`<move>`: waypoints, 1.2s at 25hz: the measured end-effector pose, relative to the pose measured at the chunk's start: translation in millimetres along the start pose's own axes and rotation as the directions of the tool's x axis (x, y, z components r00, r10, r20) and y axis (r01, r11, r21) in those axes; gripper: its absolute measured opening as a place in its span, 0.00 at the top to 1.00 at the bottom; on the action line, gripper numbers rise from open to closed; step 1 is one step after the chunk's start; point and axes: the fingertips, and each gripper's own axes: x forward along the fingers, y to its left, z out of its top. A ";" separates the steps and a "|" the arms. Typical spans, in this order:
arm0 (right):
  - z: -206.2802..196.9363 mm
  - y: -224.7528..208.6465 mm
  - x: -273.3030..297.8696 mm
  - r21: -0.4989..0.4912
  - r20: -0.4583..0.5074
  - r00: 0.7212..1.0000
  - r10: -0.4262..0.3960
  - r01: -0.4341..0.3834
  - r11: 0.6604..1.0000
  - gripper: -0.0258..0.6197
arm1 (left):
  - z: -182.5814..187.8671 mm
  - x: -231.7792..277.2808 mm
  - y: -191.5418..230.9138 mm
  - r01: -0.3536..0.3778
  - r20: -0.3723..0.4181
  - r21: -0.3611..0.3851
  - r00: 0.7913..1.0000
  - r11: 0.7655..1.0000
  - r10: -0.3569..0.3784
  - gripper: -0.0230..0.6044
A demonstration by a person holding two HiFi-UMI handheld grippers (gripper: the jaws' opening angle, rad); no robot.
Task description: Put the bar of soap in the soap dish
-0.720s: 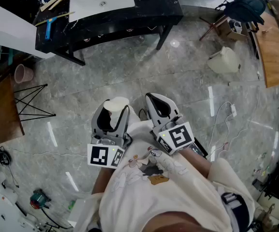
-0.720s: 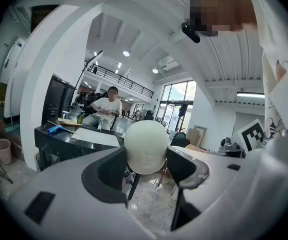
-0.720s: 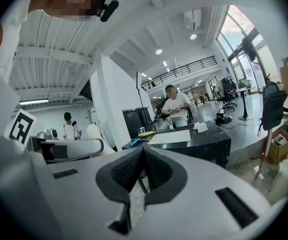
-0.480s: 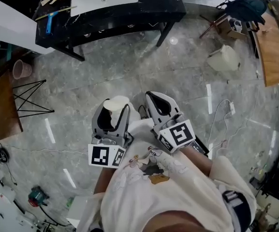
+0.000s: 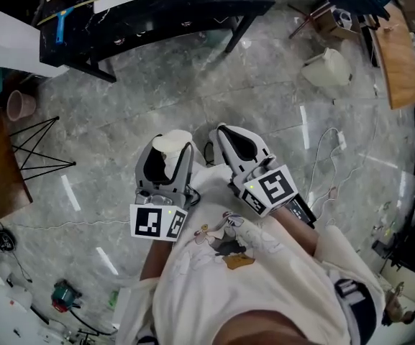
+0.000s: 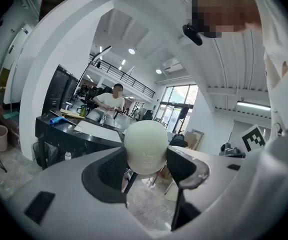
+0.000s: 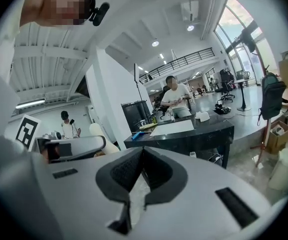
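Left gripper (image 6: 144,160) is holding the bar of soap (image 6: 145,145) right now, jaws standing wide with the dark pads (image 6: 112,170) pressing on both flanks. The pale, rounded soap is sitting out at the jaw tips, its top bulging above the pads. From the head view it is hanging over the grey marble floor (image 5: 193,99), well short of the black table (image 5: 193,16). Right gripper (image 7: 143,156) is riding just beside it, jaws brought together with nothing between them. A faint stamped mark is showing on the soap's face, too soft to read. Black-and-white square markers are showing on the left cube (image 5: 157,222) and the right cube (image 5: 270,189).
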 end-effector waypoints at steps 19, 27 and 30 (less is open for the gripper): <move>123.8 -194.9 112.1 0.095 0.135 0.990 -0.043 0.030 0.995 0.95 | 102.6 231.5 30.4 0.033 -0.035 0.124 0.999 0.992 -0.029 0.55; 155.1 -291.0 135.0 0.172 0.133 0.986 -0.098 0.075 0.982 0.95 | 136.5 322.9 50.6 -0.006 -0.084 0.222 0.996 0.975 0.025 0.55; 164.1 -306.1 155.8 0.180 0.118 0.986 -0.117 0.095 0.979 0.95 | 147.8 353.5 66.7 0.022 -0.113 0.246 0.994 0.969 0.006 0.55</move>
